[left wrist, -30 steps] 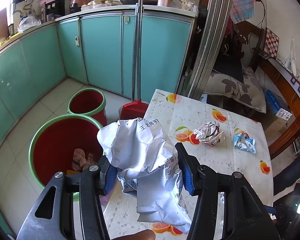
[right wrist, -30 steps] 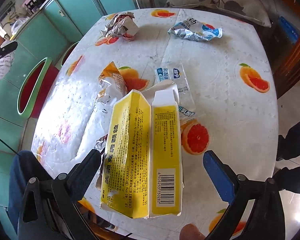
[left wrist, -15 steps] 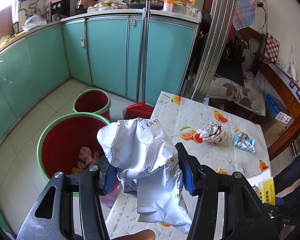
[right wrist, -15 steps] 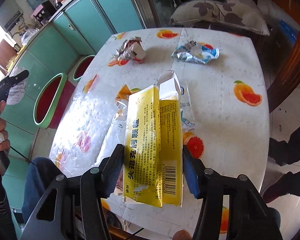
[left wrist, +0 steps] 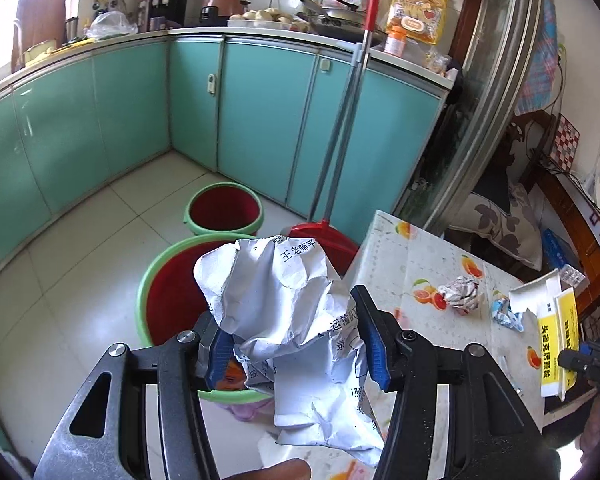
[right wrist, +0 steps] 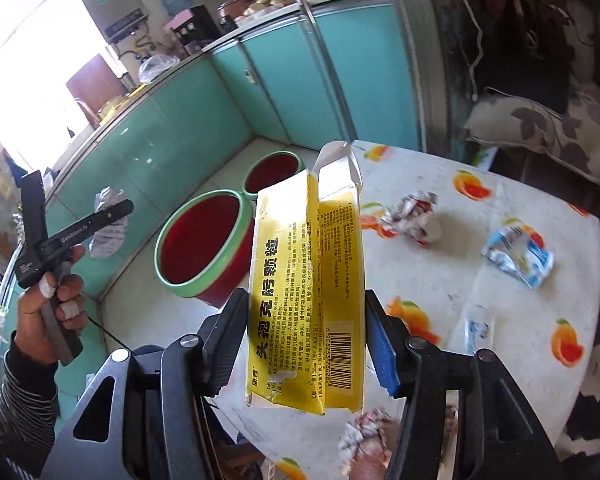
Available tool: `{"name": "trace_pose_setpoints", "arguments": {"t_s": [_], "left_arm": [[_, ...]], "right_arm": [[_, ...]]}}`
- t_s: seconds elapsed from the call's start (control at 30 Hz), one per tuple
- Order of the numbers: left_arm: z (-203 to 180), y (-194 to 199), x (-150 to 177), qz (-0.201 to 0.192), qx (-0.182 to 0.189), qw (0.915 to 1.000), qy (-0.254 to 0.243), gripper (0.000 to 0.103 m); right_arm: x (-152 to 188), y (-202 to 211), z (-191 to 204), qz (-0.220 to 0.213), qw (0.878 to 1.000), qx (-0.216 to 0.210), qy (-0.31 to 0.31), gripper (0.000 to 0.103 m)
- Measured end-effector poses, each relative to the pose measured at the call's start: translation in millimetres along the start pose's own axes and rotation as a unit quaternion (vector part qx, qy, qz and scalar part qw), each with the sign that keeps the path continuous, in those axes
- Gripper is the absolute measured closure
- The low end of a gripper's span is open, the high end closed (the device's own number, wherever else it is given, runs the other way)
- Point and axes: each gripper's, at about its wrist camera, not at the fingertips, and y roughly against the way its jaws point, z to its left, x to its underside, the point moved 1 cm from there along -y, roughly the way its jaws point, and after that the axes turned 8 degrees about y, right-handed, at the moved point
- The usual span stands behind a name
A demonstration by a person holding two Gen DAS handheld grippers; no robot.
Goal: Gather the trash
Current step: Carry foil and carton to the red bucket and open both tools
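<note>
My left gripper (left wrist: 296, 344) is shut on a crumpled white plastic mailer bag (left wrist: 284, 300) and holds it in the air above the near side of a large red bucket with a green rim (left wrist: 160, 304). My right gripper (right wrist: 306, 340) is shut on a flattened yellow carton (right wrist: 304, 276), lifted above the table (right wrist: 520, 320); the carton also shows in the left wrist view (left wrist: 556, 344). A crumpled foil wrapper (right wrist: 412, 216), a blue-and-silver wrapper (right wrist: 516, 252) and a small clear sachet (right wrist: 476, 328) lie on the table.
A smaller red bucket (left wrist: 224, 212) stands behind the large one (right wrist: 204, 248). A red dustpan with a long handle (left wrist: 340, 152) leans on the teal cabinets (left wrist: 260, 112). A patterned cushion (right wrist: 548, 132) lies beyond the table. More crumpled trash (right wrist: 364, 436) sits at the table's near edge.
My right gripper closed on the yellow carton and lifted it off the table, swinging toward the buckets. My left gripper rose and pulled back with the bag, still held.
</note>
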Motion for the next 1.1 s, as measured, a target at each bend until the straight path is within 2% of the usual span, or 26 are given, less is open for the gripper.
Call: {"name": "trace_pose_setpoints", "arguments": {"t_s": [0.3, 0.43, 0.67, 0.93, 1.0, 1.07, 1.1], "left_arm": [[62, -24, -15, 0.031, 0.025, 0.9988, 0.028, 0.05], [79, -37, -16, 0.051, 0.034, 0.9976, 0.031, 0.049], [101, -65, -17, 0.077, 0.049, 0.9951, 0.039, 0.048], [114, -91, -14, 0.101, 0.056, 0.9921, 0.05, 0.045], [115, -94, -13, 0.104, 0.063, 0.9913, 0.051, 0.041], [116, -94, -13, 0.105, 0.069, 0.9907, 0.051, 0.016], [117, -93, -13, 0.101, 0.071, 0.991, 0.051, 0.012]], "right_arm": [[-90, -105, 94, 0.003, 0.994, -0.095, 0.059, 0.048], [-116, -159, 131, 0.02, 0.99, -0.116, 0.082, 0.048], [-131, -244, 158, 0.063, 0.985, -0.134, 0.093, 0.048], [-136, -304, 159, 0.094, 0.983, -0.135, 0.087, 0.042], [-137, -311, 156, 0.098, 0.983, -0.133, 0.083, 0.039], [-137, -312, 151, 0.097, 0.983, -0.13, 0.083, 0.037], [-138, -312, 149, 0.095, 0.983, -0.13, 0.082, 0.036]]}}
